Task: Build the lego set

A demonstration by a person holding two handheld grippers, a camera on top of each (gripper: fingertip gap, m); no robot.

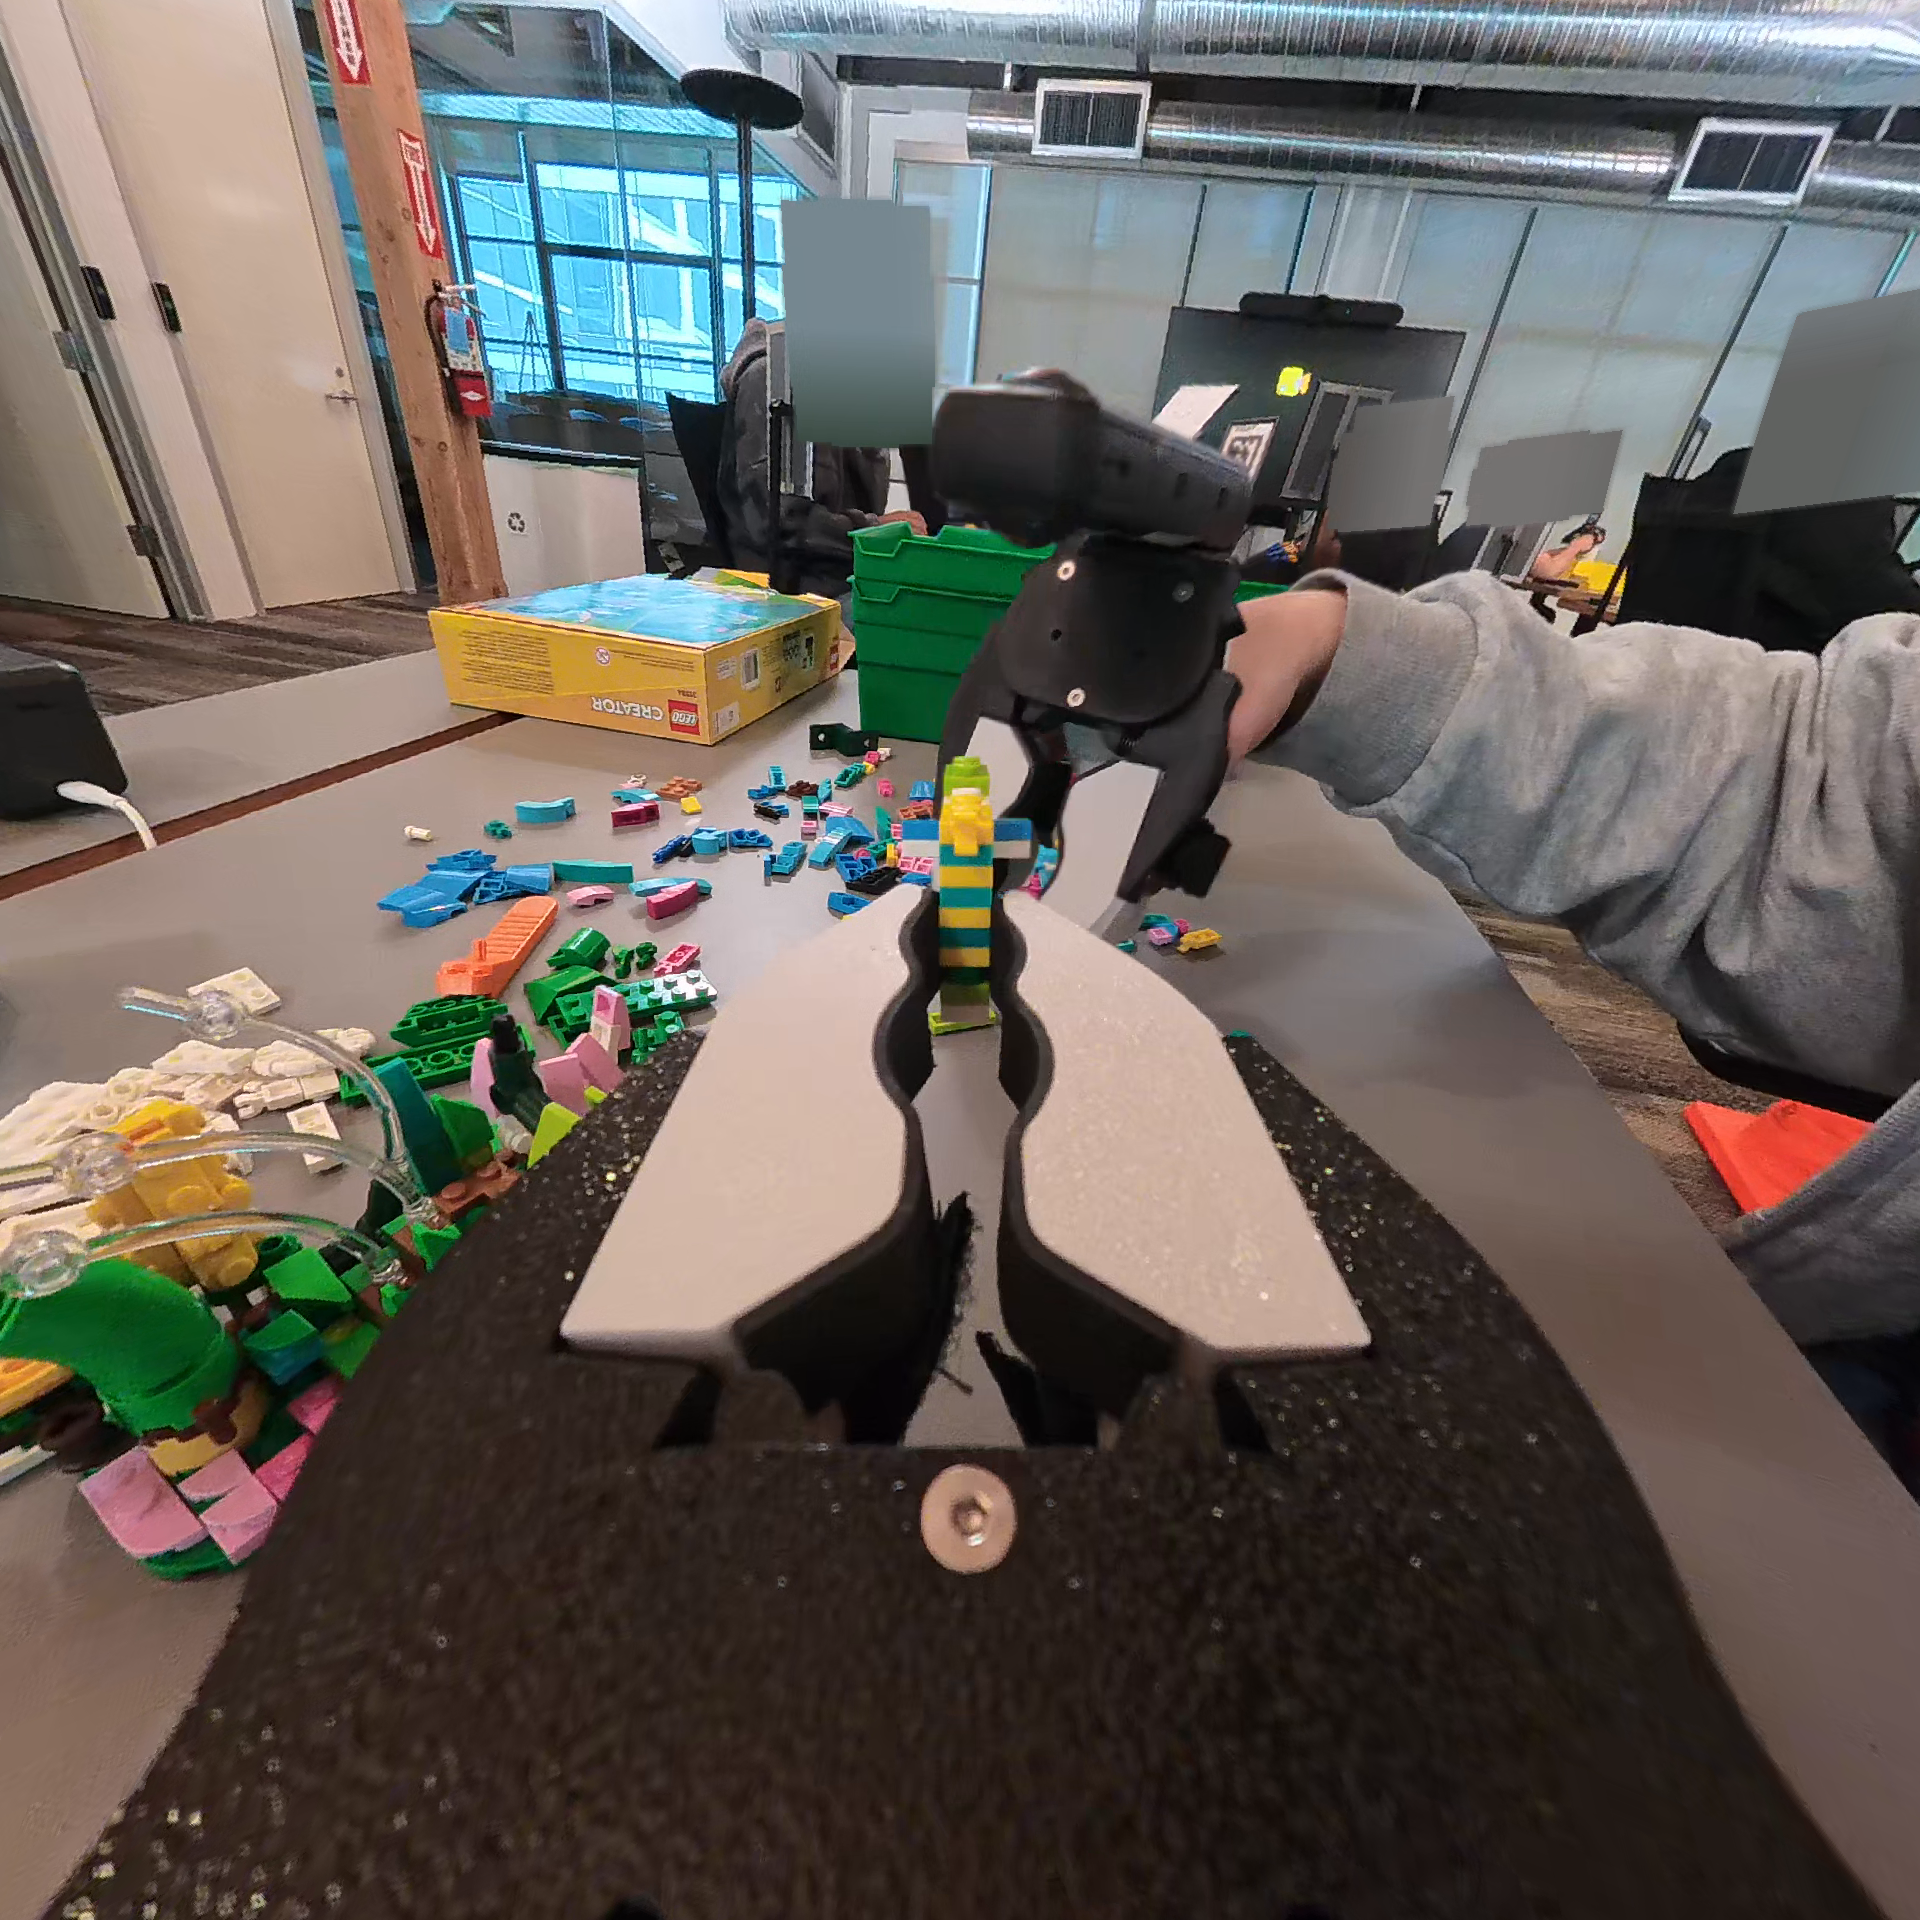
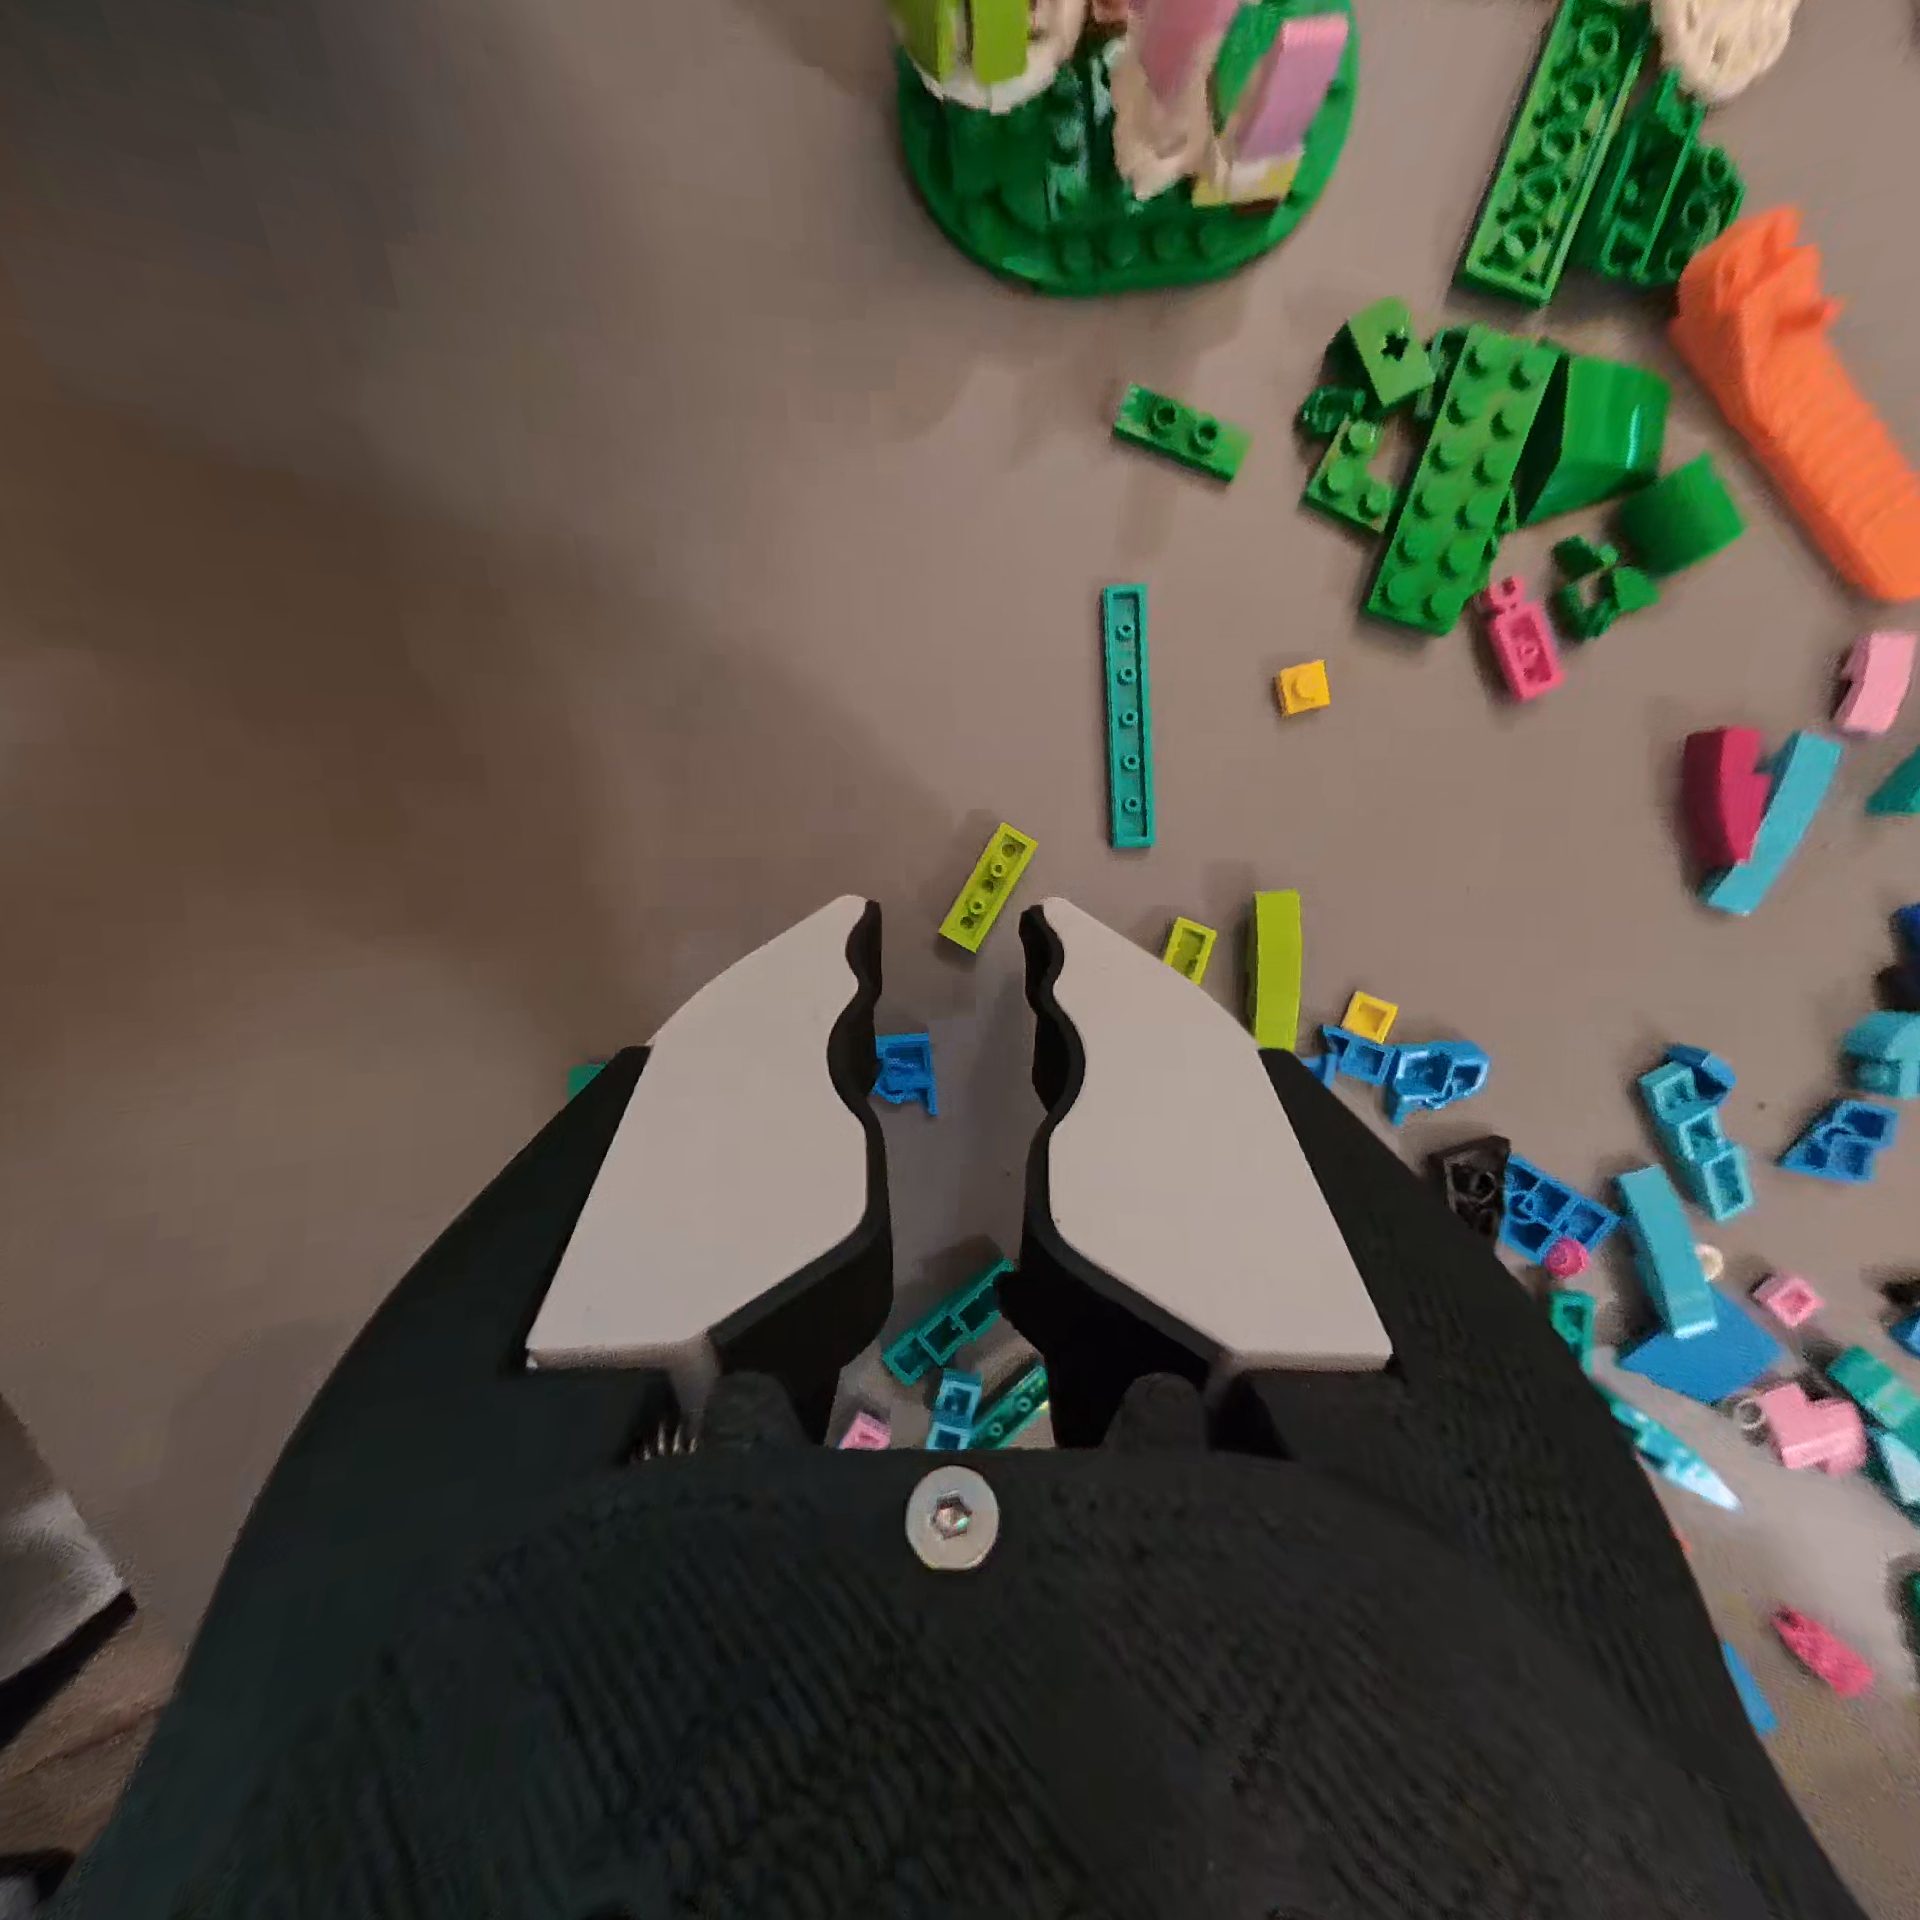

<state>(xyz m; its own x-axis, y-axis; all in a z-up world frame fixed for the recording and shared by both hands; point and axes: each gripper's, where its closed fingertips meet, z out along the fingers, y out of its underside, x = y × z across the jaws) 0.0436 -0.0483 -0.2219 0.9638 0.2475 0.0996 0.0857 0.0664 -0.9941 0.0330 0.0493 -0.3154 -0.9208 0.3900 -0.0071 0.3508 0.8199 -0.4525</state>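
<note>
In the left wrist view my left gripper [image 1: 962, 920] is shut on a tall striped column [image 1: 964, 894] of yellow, teal and green bricks, held upright with its lime foot just above the grey table [image 1: 260, 914]. My right gripper [image 1: 1081, 873] hangs behind it, pointing down, held by a hand in a grey sleeve. In the right wrist view the right gripper [image 2: 951, 920] is open and empty above the table. A lime plate [image 2: 987, 883] lies just beyond its tips, with a long teal plate [image 2: 1127, 717] and a small yellow tile [image 2: 1301, 687] farther on.
Loose blue, teal, pink and green pieces [image 1: 727, 831] litter the table. A flower model on a round green base [image 2: 1122, 156] stands at the left [image 1: 156, 1299]. An orange brick separator [image 1: 499, 945], a yellow box [image 1: 644, 655] and stacked green bins [image 1: 925, 613] lie behind. The table edge runs along the right. About 15 cm separates my left fingertips from my right. My right tips are roughly 4 cm from the long teal plate [image 2: 1127, 717]. My right gripper is the nearer one to the small yellow tile [image 2: 1301, 687]: about 6 cm, against 15 cm.
</note>
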